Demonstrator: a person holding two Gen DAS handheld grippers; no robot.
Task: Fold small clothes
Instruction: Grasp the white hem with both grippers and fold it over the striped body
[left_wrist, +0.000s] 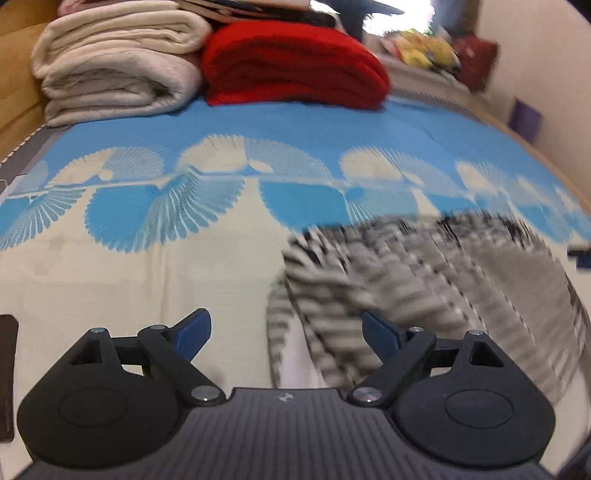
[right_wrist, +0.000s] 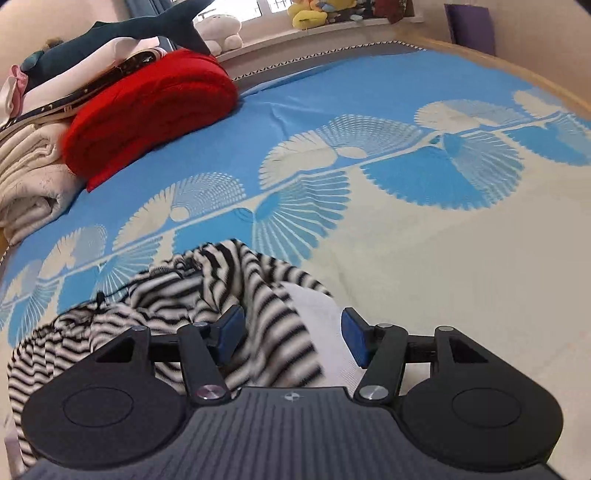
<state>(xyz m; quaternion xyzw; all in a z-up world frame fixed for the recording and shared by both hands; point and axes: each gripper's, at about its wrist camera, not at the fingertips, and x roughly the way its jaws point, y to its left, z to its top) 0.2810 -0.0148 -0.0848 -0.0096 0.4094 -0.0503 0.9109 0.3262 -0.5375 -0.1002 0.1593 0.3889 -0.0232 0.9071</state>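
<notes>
Two grippers hang over a bed spread with a blue-and-cream cover printed with fan shapes, and neither one holds anything. From the left wrist camera, the left gripper has its jaws spread wide, the blue pads far apart with bare cream cover between them on the near side; the striped garment – a small black-and-white knit, badly blurred in this view – lies from about 1 to 4 o'clock of that gripper, its edge passing just behind the right-hand pad. Whether the pad touches the cloth I cannot tell. From the right wrist camera, the right gripper shows jaws parted to a middling width, and the striped garment lies crumpled on the cover beneath and between them, reaching out toward 9 and 10 o'clock; a plain white part of it sits toward the right-hand pad. The pads stand clear of the fabric on either side rather than pinching it – the cloth rests loose on the bed. Far off at 11 o'clock in the left view sits a folded cream blanket, and at 12 o'clock beside it a folded red blanket. In the right view a dark plush shark lies on top of that pile, at about 10 o'clock.
</notes>
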